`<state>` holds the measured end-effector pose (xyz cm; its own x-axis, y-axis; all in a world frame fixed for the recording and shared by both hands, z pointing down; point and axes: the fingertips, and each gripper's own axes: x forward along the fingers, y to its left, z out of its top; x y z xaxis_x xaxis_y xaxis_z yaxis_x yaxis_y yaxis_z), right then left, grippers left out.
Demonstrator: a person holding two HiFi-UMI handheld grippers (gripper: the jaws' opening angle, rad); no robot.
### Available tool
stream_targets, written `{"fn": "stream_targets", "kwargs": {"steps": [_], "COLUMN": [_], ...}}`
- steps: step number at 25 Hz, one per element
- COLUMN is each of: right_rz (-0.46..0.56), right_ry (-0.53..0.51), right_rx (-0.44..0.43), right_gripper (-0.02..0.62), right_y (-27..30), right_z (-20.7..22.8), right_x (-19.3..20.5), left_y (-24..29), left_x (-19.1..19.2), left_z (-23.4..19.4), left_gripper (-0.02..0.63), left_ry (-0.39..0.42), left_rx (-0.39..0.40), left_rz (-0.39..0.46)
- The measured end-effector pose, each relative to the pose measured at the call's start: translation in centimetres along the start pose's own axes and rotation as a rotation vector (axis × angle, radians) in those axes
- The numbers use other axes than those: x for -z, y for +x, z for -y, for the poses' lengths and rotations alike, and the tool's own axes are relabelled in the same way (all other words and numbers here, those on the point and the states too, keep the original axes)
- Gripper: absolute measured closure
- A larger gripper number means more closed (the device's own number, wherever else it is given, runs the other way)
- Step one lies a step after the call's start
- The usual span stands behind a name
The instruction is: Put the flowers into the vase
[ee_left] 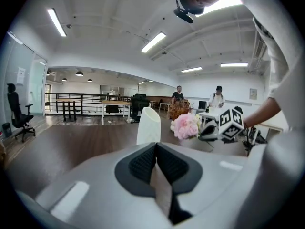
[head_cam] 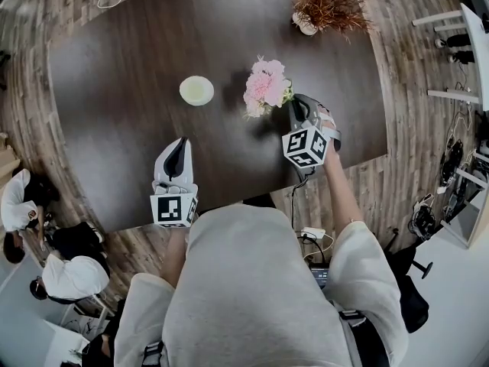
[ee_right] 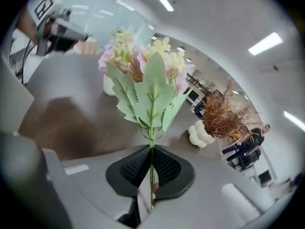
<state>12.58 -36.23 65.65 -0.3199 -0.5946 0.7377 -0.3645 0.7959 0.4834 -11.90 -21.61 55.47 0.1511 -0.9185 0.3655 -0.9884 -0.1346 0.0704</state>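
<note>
A bunch of pink and cream flowers (head_cam: pixel 265 87) with green leaves is held above the dark table (head_cam: pixel 130 90). My right gripper (head_cam: pixel 294 113) is shut on the thin green stem (ee_right: pixel 151 163), its pads pressing from both sides; the leaves and blooms (ee_right: pixel 143 66) rise in front of its camera. The white vase (head_cam: pixel 196 90) stands upright on the table, left of the flowers; it shows as a tall white vase (ee_left: pixel 148 126) in the left gripper view. My left gripper (head_cam: pixel 177 150) is shut and empty, nearer the table's front edge. The flowers (ee_left: pixel 186 126) and right gripper (ee_left: pixel 209 130) show beyond it.
A white bulbous pot with dried orange-brown grass (head_cam: pixel 330 3) stands at the table's far right; in the right gripper view that pot (ee_right: pixel 202 133) is behind the flowers. Several people (head_cam: pixel 46 243) are beside the table at the left. Chairs and desks (ee_left: pixel 86 109) fill the room behind.
</note>
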Motion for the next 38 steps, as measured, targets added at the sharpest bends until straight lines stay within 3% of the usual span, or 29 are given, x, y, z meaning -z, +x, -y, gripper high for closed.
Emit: {"fn": "stream_targets", "kwargs": {"steps": [7, 13, 18, 20, 22, 26, 31, 37, 38], "right_rz": [0.342, 0.594, 0.638, 0.661, 0.698, 0.77, 0.83, 0.859, 0.866], "right_ry": [0.641, 0.971, 0.977, 0.945, 0.922, 0.889, 0.832, 0.812, 0.811], "right_rx": [-0.011, -0.063, -0.08, -0.087, -0.098, -0.132, -0.178, -0.207, -0.211], "right_gripper": [0.583, 0.581, 0.583, 0.581, 0.581, 0.581, 0.581, 0.581, 0.581], "right_y": [-3.7, -5.4, -6.0, -7.0, -7.8, -9.7, -11.6, -11.8, -12.0], "right_z": [5.6, 7.0, 7.3, 7.8, 8.1, 8.0, 8.3, 8.1, 8.1], "right_x": [-4.9, -7.1, -8.5, -9.3, -10.9, -14.1, -16.9, -18.8, -18.8], "left_y": [0.2, -0.1, 1.8, 2.9, 3.8, 6.0, 9.9, 11.9, 12.0], "left_x": [-0.6, -0.4, 0.5, 0.2, -0.6, -0.2, 1.1, 0.5, 0.3], "left_z": [0.6, -1.3, -2.5, -2.1, -2.4, -1.9, 0.8, 2.0, 2.5], "left_gripper": [0.597, 0.597, 0.582, 0.512, 0.345, 0.165, 0.138, 0.127, 0.172], "left_ry": [0.006, -0.042, -0.05, -0.074, -0.095, 0.036, 0.194, 0.198, 0.199], "left_rx": [-0.001, 0.002, 0.015, 0.045, 0.072, 0.072, 0.141, 0.162, 0.164], "left_rz": [0.016, 0.04, 0.048, 0.072, 0.127, 0.133, 0.057, 0.081, 0.089]}}
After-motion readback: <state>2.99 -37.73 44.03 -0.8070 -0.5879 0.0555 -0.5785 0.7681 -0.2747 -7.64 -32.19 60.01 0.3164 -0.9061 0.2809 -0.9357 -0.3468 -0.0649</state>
